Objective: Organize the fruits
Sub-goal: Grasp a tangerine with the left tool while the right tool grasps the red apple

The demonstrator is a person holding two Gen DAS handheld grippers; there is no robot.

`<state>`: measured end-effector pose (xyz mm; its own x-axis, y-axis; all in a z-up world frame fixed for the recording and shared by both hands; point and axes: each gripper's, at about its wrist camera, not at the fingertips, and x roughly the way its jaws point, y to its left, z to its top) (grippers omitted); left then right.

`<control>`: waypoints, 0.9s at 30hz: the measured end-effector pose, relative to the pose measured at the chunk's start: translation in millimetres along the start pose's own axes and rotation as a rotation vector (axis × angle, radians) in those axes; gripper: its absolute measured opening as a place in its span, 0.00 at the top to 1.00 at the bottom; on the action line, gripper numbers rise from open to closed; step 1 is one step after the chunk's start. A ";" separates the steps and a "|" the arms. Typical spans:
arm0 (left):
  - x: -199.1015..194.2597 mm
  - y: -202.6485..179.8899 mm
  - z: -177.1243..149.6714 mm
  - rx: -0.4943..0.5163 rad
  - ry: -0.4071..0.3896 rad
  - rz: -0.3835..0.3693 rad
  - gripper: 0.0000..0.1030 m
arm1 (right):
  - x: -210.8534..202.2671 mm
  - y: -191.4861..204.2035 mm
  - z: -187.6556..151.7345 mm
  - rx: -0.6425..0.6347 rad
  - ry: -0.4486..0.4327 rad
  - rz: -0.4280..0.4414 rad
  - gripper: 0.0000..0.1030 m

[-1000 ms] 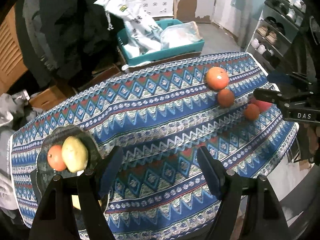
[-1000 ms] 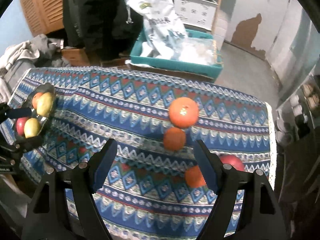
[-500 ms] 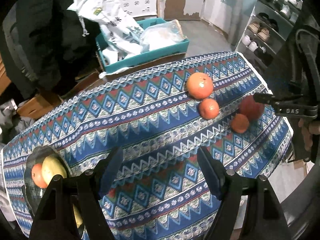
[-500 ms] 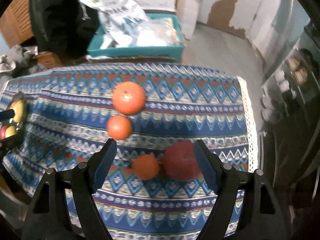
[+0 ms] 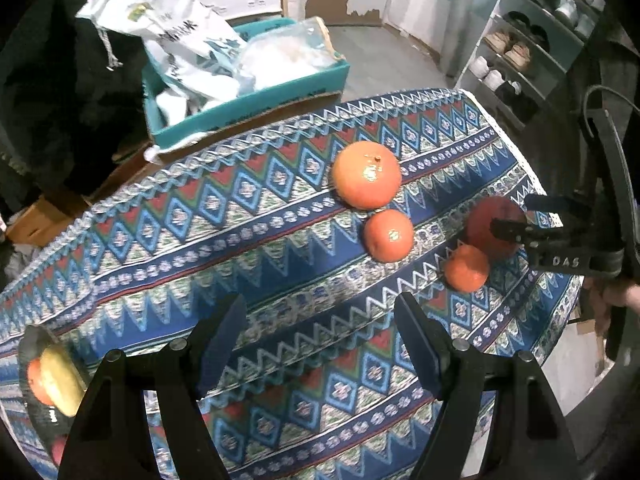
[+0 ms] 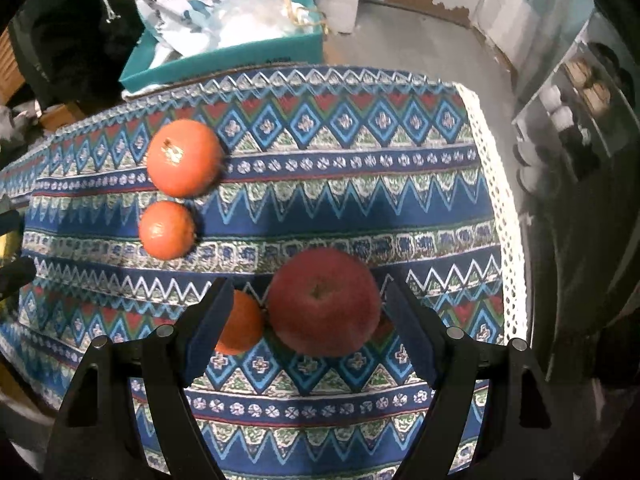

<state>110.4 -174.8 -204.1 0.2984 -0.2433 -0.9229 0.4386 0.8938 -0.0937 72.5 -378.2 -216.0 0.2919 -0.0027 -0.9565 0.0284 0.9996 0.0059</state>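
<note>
At the desk's (image 5: 280,216) left edge a dark dish (image 5: 30,338) holds a yellow pear (image 5: 60,380) and a red-orange fruit (image 5: 36,378), seen only in the left wrist view. From there a wide stretch of patterned cloth (image 6: 360,208) lies bare up to the fruit group near the right edge. The left gripper (image 5: 320,344) hangs over this bare middle, jaws apart with nothing between them.

Beyond the far edge stands a teal box (image 5: 248,100) with white printed bags (image 5: 180,36) and a clear plastic bag in it.

Toward the right edge sit a large orange (image 6: 184,158), a smaller orange (image 6: 166,230) just in front of it, then a third orange (image 6: 240,328) touching a red apple (image 6: 324,308). The right gripper (image 6: 308,320) is spread wide around the apple; neither pad presses it, and the left pad covers part of the third orange. In the left wrist view that gripper reaches in from the right over the apple.

The lace hem (image 6: 504,208) marks the right edge; past it is open floor, then a shoe rack (image 5: 532,44), clear only in the left wrist view.
</note>
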 end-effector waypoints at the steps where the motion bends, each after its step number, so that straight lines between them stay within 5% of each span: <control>1: 3.3 -1.8 1.0 -0.001 0.004 -0.005 0.24 | 3.3 -1.2 -0.5 0.005 0.005 -0.003 0.23; 14: 38.4 -28.5 21.9 -0.015 0.043 -0.065 0.24 | 45.0 -13.4 -7.1 0.070 0.075 0.027 0.24; 27: 74.4 -43.6 35.8 -0.069 0.067 -0.098 0.24 | 29.3 -26.3 1.2 0.111 -0.040 0.042 0.26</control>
<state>143.9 -245.4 -255.3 0.1988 -0.3067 -0.9308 0.4031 0.8913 -0.2076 81.4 -404.6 -243.8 0.3325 0.0355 -0.9424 0.1207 0.9895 0.0798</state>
